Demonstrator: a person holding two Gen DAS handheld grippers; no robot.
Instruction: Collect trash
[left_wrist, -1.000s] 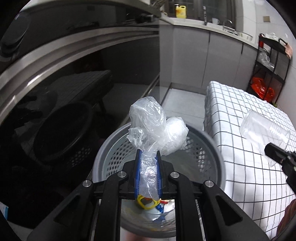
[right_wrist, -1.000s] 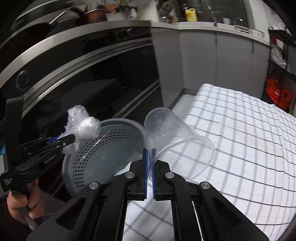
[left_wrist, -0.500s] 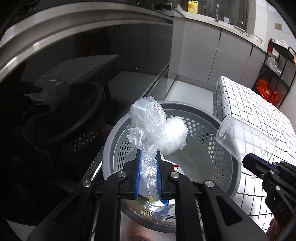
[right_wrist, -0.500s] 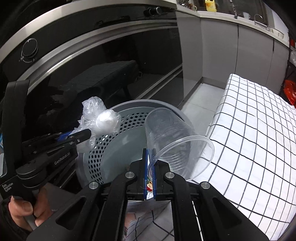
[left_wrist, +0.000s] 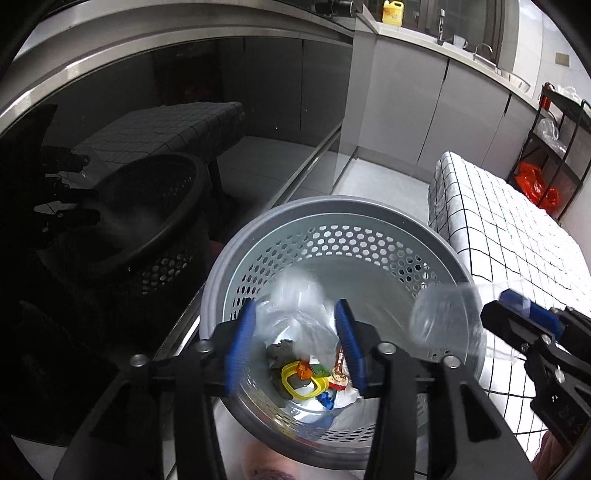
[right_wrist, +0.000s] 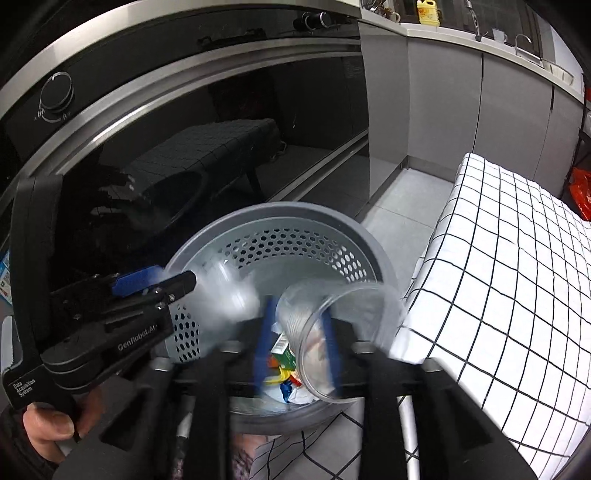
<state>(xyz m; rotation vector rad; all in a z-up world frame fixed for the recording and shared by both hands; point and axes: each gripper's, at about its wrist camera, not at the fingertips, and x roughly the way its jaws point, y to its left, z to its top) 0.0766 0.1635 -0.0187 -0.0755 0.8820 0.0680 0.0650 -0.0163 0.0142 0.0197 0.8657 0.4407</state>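
Note:
A grey perforated basket (left_wrist: 332, 206) (right_wrist: 295, 212) stands below both grippers, with coloured scraps (left_wrist: 304, 378) at its bottom. My left gripper (left_wrist: 295, 306) (right_wrist: 181, 286) hangs over it and its jaws are opening. The crumpled clear plastic bag (left_wrist: 299, 306) (right_wrist: 225, 295) sits loose and blurred between them, touching neither pad. My right gripper (right_wrist: 297, 321) (left_wrist: 498, 306) is also opening over the basket's right side. The clear plastic cup (right_wrist: 332, 325) (left_wrist: 447, 321) lies blurred and tilted between its fingers, slipping free.
A black glass oven front (right_wrist: 221, 122) rises just behind the basket. The table with the checked cloth (right_wrist: 498, 277) (left_wrist: 498, 229) adjoins it on the right. A black rack (left_wrist: 554, 140) with an orange bag stands far right. A hand (right_wrist: 48, 424) holds the left gripper.
Both grippers came over the basket, then went from shut to open. The bag has slid down out of the left pads and the cup has left the right pads, both now blurred.

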